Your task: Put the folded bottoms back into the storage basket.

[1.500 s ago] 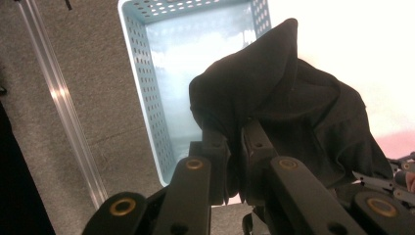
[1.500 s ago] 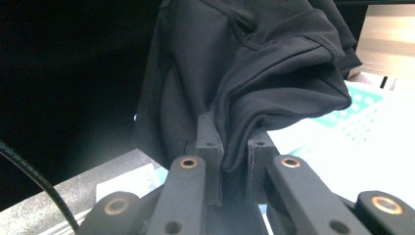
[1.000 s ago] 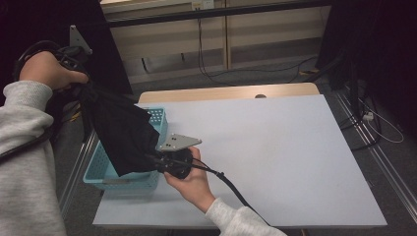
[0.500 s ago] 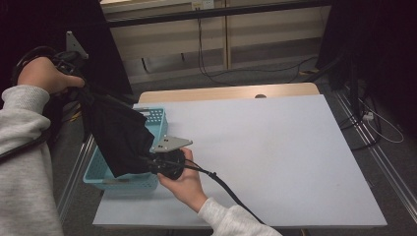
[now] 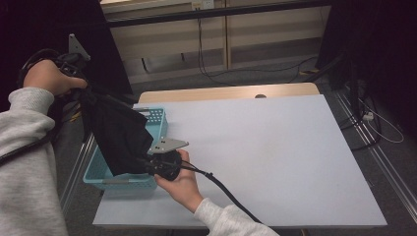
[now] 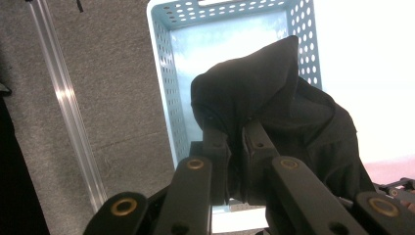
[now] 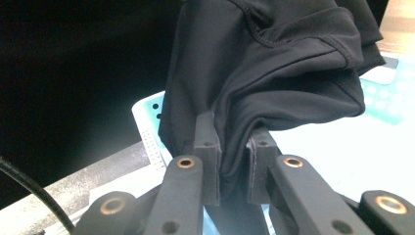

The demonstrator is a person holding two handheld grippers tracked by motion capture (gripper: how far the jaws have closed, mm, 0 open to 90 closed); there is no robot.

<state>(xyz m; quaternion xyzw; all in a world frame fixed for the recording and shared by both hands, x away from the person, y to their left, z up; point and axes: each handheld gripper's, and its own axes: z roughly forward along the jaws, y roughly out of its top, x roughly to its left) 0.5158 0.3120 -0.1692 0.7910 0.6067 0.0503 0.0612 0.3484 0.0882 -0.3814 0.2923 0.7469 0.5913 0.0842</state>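
We hold the black cloth (image 5: pixel 118 135) stretched on a slant, its long axis running from high at the far left down toward the near edge of the table (image 5: pixel 275 147). It is dark, smooth and creased, with a stitched hem, and hangs over the blue basket (image 5: pixel 156 118). Our left gripper (image 6: pixel 235 142) pinches the upper end, folds bunched between its nearly closed fingers (image 6: pixel 215 147). Our right gripper (image 7: pixel 234 147) clamps the lower end, cloth pressed between its pads (image 7: pixel 205 142).

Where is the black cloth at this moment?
In the high view the black cloth hangs at the table's left, stretched between the left gripper and the right gripper, over the blue basket.
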